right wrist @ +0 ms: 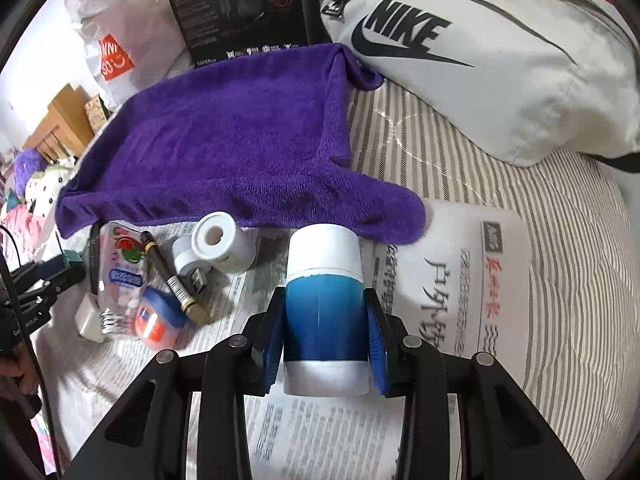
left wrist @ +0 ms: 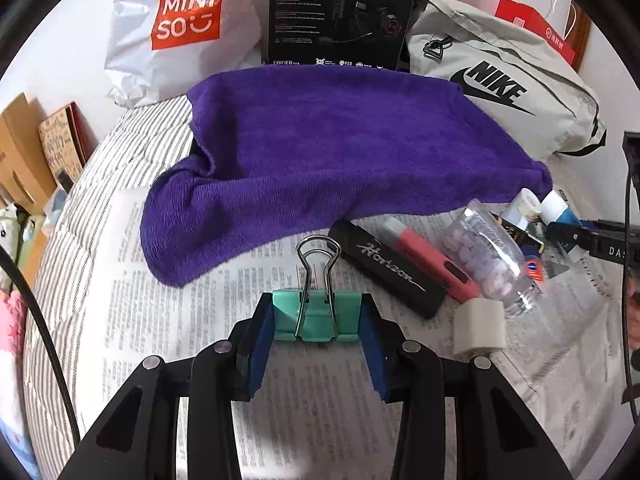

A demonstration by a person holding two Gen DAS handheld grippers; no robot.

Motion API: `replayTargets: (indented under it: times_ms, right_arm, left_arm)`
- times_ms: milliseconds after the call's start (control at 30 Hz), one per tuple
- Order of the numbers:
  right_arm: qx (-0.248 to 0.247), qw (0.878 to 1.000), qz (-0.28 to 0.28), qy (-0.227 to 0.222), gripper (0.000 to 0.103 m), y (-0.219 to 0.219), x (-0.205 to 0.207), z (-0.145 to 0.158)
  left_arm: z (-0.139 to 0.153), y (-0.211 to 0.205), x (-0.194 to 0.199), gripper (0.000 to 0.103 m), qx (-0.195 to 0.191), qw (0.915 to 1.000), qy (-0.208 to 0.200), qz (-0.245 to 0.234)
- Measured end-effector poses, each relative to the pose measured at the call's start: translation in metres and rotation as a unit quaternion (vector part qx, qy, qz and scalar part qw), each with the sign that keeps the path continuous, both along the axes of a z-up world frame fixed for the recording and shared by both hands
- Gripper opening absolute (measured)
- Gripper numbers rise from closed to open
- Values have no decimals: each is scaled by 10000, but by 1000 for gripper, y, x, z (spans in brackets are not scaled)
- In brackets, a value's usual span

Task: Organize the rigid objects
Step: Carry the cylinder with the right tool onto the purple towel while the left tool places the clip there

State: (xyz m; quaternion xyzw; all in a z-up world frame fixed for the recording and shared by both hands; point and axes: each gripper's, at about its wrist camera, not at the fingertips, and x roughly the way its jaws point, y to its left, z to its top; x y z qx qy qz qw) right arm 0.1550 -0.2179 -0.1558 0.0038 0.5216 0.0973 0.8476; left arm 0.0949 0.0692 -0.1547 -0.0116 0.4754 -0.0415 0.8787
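Note:
In the left wrist view my left gripper (left wrist: pixel 316 320) is shut on a teal binder clip (left wrist: pixel 316 318), its wire handles pointing up over the newspaper (left wrist: pixel 168 300). To its right lie a black Horizon case (left wrist: pixel 388 264), a red marker (left wrist: pixel 428 260), a clear bottle of pale tablets (left wrist: pixel 486 252) and a white cap (left wrist: pixel 480 330). In the right wrist view my right gripper (right wrist: pixel 325 320) is shut on a blue and white cylindrical container (right wrist: pixel 325 308), held just above the newspaper (right wrist: pixel 472 280). Left of it lie a white tape roll (right wrist: pixel 220 246), a dark pen (right wrist: pixel 172 280) and a small blue-lidded jar (right wrist: pixel 158 316).
A purple towel (left wrist: pixel 340 148) lies spread behind the objects on the striped bedding (right wrist: pixel 520 184). Behind it stand a white Miniso bag (left wrist: pixel 172 28), a black headset box (left wrist: pixel 340 12) and a grey Nike bag (left wrist: pixel 500 80). Cardboard boxes (left wrist: pixel 24 152) sit far left.

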Motion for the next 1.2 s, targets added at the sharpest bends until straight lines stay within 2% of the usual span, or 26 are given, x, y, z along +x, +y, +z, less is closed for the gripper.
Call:
replayTargets:
  times_ms: [233,600,733,900,1067,1200]
  right_arm:
    - [97,9998,-8,-196,36,-2,-16,22]
    - [223,9989,158,-386,36,12,-14,53]
    - [232,9988,193,-397,36,13,-14,61]
    - [195,9988,153,-415,36,4,-20,74]
    - [331,9980,104,-523,36,-5,-16,94]
    - [426,9970,183,-623,36,0,-2,104]
  left_arm:
    - [8,5,-8,39,-125,9999,17,29]
    - [47,16,-8,39,-293,9991,-288,87]
    - [59,26,-5,39,-232,9991,-328,158]
    - [76,40,-11,39,32,9991,-324,257]
    - [93,46,-10,39,-50,9988,-422,231]
    - [97,40,4,39,-299,9984,-450,138]
